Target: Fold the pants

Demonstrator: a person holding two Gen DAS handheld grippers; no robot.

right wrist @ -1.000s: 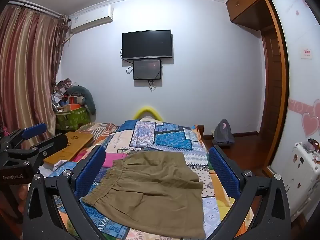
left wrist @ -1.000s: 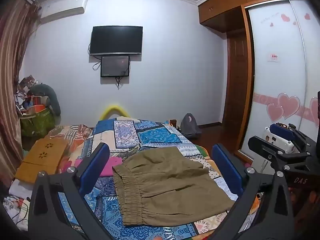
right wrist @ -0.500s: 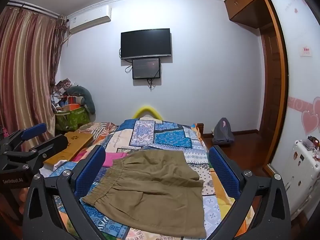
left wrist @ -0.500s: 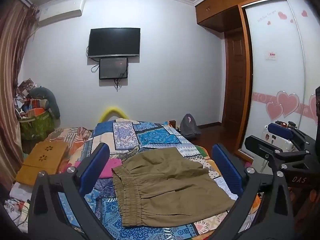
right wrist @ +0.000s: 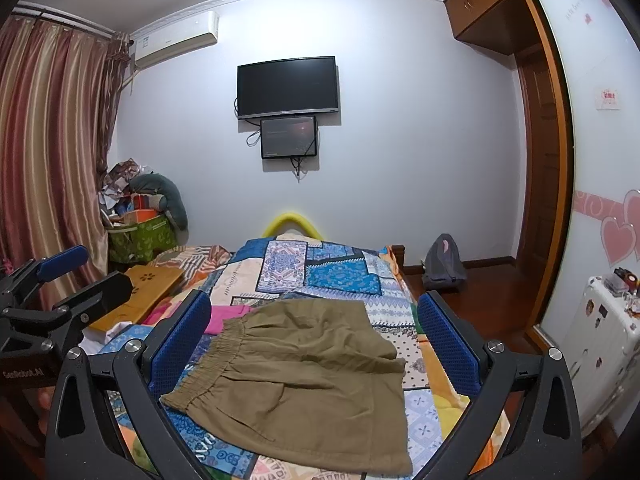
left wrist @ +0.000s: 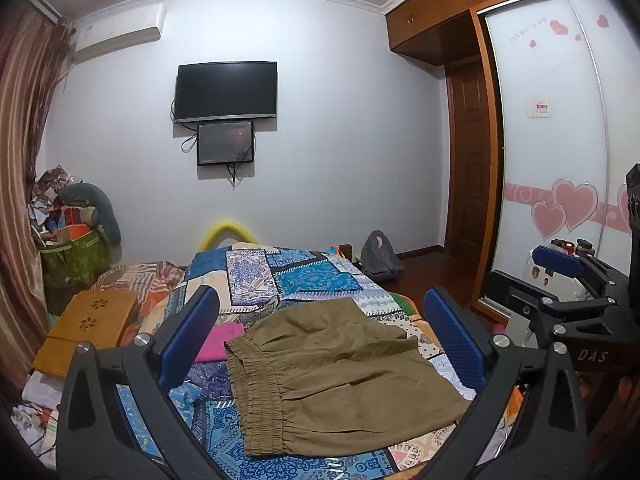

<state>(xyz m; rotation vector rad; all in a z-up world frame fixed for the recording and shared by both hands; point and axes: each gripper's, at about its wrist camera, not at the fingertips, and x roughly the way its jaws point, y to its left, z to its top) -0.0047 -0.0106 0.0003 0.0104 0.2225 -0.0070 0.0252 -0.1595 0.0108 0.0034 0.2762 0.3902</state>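
Left wrist view: we see almost no change over the last second; the pants (left wrist: 340,368) lie where they lay, the view only a touch higher.
Meaning for the task: we judge the fold not yet begun, and we are still lining up.
Pants: spread on the patchwork bedspread (left wrist: 304,276), waistband (left wrist: 256,396) at the left, a pink cloth (left wrist: 220,342) just beside it.
Left gripper (left wrist: 320,344): spread wide, holding and touching nothing.
Right gripper (right wrist: 316,344): equally wide, empty, above the near edge of the bed.
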